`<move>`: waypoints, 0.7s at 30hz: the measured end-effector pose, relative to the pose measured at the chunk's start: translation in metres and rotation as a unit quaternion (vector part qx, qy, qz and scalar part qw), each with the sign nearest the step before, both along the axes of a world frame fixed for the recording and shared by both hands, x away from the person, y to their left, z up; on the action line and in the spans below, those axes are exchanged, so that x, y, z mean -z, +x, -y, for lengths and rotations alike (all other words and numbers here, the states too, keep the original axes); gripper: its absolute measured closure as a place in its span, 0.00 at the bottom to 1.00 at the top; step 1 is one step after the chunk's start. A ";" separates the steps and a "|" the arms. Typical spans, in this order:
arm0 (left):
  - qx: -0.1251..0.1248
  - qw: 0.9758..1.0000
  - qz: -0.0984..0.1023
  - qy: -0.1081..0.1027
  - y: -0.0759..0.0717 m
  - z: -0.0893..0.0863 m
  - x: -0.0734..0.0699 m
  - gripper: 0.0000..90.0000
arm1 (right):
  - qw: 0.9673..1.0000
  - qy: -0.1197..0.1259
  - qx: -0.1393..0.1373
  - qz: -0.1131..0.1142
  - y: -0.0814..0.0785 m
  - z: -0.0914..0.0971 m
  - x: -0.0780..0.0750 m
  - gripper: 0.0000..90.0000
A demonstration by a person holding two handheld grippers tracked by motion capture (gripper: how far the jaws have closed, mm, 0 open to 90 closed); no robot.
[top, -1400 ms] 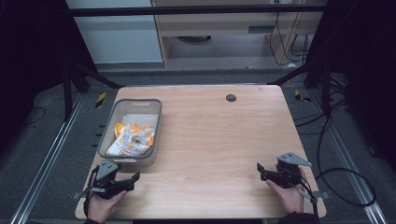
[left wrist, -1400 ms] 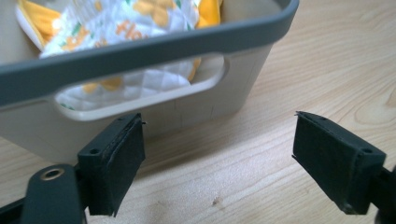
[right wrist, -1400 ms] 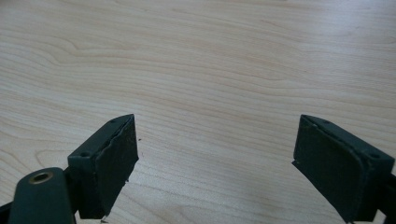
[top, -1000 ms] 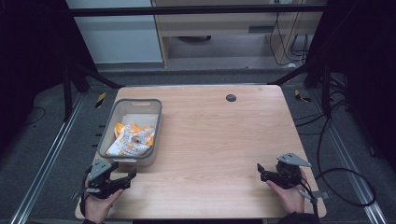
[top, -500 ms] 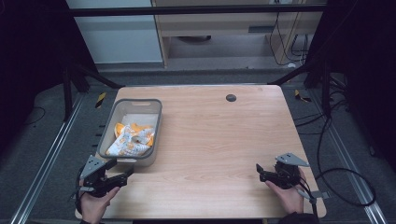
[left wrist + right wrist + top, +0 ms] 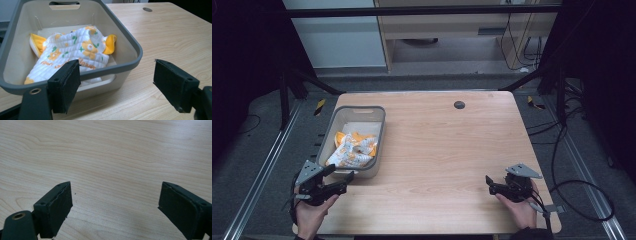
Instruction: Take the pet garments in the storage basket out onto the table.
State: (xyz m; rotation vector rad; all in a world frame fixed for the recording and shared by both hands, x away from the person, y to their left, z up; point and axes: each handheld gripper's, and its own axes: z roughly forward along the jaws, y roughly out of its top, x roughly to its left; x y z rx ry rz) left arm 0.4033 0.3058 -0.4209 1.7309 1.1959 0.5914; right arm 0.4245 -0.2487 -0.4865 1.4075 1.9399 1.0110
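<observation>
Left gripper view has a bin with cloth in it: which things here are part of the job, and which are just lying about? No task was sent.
Likely in play (a guess):
- grey bin
- flowered white-and-orange cloth inside it
- left gripper, open, facing the bin's near wall

Just there:
- dark round disc set in the table's far side
- right gripper, open over bare wood

overhead forward-down; gripper cameras low over table (image 6: 447,150)
</observation>
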 end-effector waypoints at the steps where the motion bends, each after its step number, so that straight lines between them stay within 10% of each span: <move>1: 0.001 1.000 0.001 0.000 0.000 0.000 -0.001 0.23 | 1.000 0.000 0.000 0.000 0.000 0.000 0.000 0.13; 21: 0.003 1.000 0.008 0.002 0.026 -0.008 -0.037 0.24 | 1.000 -0.006 0.002 0.002 0.000 0.000 0.001 0.13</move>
